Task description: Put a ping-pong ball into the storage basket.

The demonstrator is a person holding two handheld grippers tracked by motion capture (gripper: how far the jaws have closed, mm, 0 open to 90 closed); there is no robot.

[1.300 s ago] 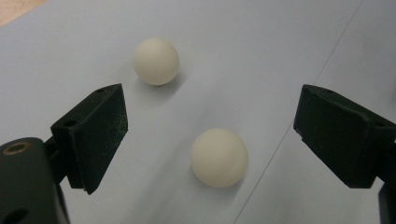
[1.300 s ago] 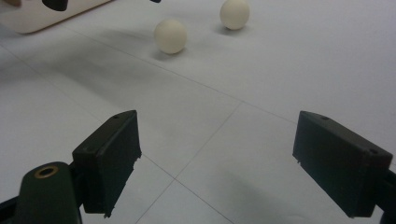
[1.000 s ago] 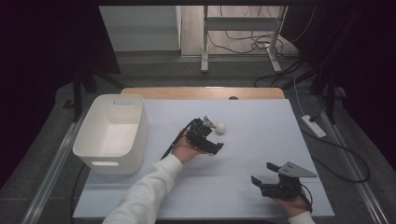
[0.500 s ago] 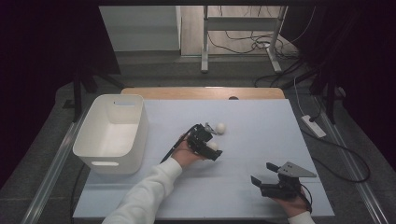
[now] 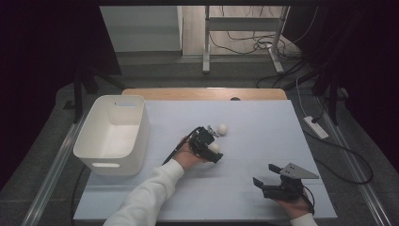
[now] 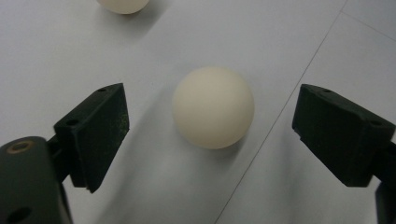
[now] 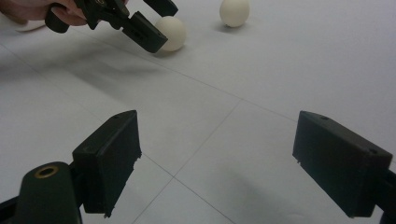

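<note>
A white ball (image 6: pixel 213 107) lies on the white table mat (image 5: pixel 254 136), between the jaws of my left gripper (image 6: pixel 212 128). Those jaws have just been closing, but a gap remains on each side of the ball and the pads do not touch it. From above, the left gripper (image 5: pixel 215 145) straddles this ball (image 5: pixel 214 148) near the mat's middle. A second white ball (image 5: pixel 222 129) rests just beyond it, untouched. My right gripper (image 5: pixel 264 174) stands open over the mat's near right part, holding nothing. Its view looks past its open jaws (image 7: pixel 229 158) toward both balls.
A white plastic bin (image 5: pixel 101 165) with nothing visible inside stands on the left of the mat. A wooden table edge (image 5: pixel 202 93) runs along the far side. A power strip (image 5: pixel 316 127) and cables lie on the floor to the right.
The left gripper has shifted slightly toward the near edge, around the nearer ball. The right gripper has kept still.
</note>
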